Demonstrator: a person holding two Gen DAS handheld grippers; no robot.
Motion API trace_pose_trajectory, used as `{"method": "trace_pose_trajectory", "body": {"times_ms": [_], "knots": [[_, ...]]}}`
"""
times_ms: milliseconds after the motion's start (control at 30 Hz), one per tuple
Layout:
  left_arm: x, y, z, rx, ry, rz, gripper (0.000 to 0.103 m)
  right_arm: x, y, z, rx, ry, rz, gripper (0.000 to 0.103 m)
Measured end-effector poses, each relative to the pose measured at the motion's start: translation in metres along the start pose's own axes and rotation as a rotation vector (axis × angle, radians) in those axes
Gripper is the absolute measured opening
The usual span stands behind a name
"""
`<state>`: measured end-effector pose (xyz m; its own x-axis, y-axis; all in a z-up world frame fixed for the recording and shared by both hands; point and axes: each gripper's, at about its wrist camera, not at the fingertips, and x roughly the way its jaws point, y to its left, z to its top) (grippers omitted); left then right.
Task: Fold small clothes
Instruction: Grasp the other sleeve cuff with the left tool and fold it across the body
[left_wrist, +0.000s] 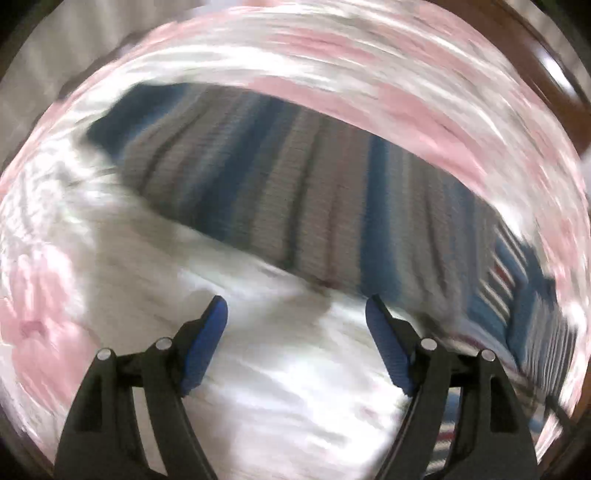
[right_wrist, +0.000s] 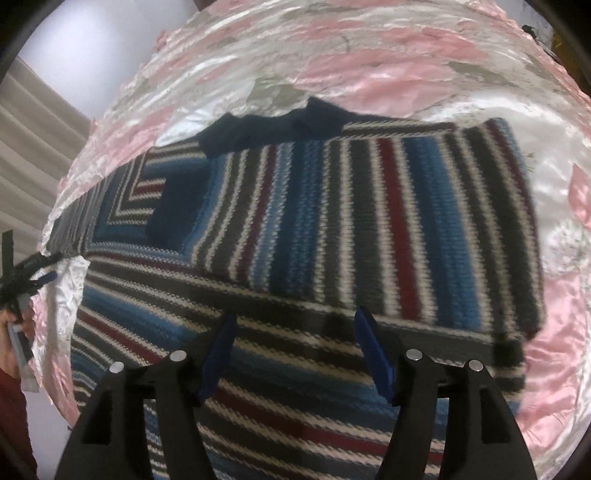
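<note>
Both my grippers, left (left_wrist: 296, 308) and right (right_wrist: 295, 321), hang empty with fingers apart over the striped knit sweater (right_wrist: 369, 221) half-folded on the pink satin bedspread (right_wrist: 369, 66); best pinch the near hem at both corners, lift evenly

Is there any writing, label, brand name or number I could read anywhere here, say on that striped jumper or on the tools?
None: no readable text in either view.
Striped knitted sweater: stripes only, no tag or label showing.
Pink and white satin bedspread: floral pattern, no words.
Left gripper and right gripper, black with blue fingers: no markings visible.
The left wrist view is motion-blurred, so small print there could not be read.
</note>
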<state>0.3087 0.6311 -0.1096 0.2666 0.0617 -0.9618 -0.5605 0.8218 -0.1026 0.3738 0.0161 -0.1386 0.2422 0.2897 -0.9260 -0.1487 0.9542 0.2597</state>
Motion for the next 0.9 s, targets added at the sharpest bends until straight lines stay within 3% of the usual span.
{"method": "trace_pose_trajectory", "body": {"times_ms": [200,533,567,600,633,700,900], "knots": [[0.013,0.054,0.048,-0.114,-0.057,0.003,0.077,0.019,0.007,0.005,0.001,0.021,-0.027,0.068],[0.035,0.047,0.078,-0.154,-0.110,-0.073,0.074,0.025,0.001,0.005,-0.005,0.030,-0.029,0.068],[0.035,0.048,0.077,-0.152,-0.117,-0.063,0.065,0.025,0.000,0.005,-0.004,0.030,-0.027,0.068],[0.034,0.047,0.077,-0.146,-0.125,-0.049,0.048,0.025,-0.001,0.004,-0.003,0.030,-0.024,0.068],[0.034,0.045,0.078,-0.139,-0.131,-0.040,0.041,0.024,-0.001,0.004,-0.002,0.029,-0.022,0.068],[0.034,0.041,0.077,-0.142,-0.128,-0.068,0.013,0.021,-0.002,0.002,-0.002,0.025,-0.018,0.068],[-0.002,0.008,0.063,-0.074,-0.267,-0.078,0.011,0.002,-0.014,-0.007,0.021,-0.003,0.003,0.068]]}}
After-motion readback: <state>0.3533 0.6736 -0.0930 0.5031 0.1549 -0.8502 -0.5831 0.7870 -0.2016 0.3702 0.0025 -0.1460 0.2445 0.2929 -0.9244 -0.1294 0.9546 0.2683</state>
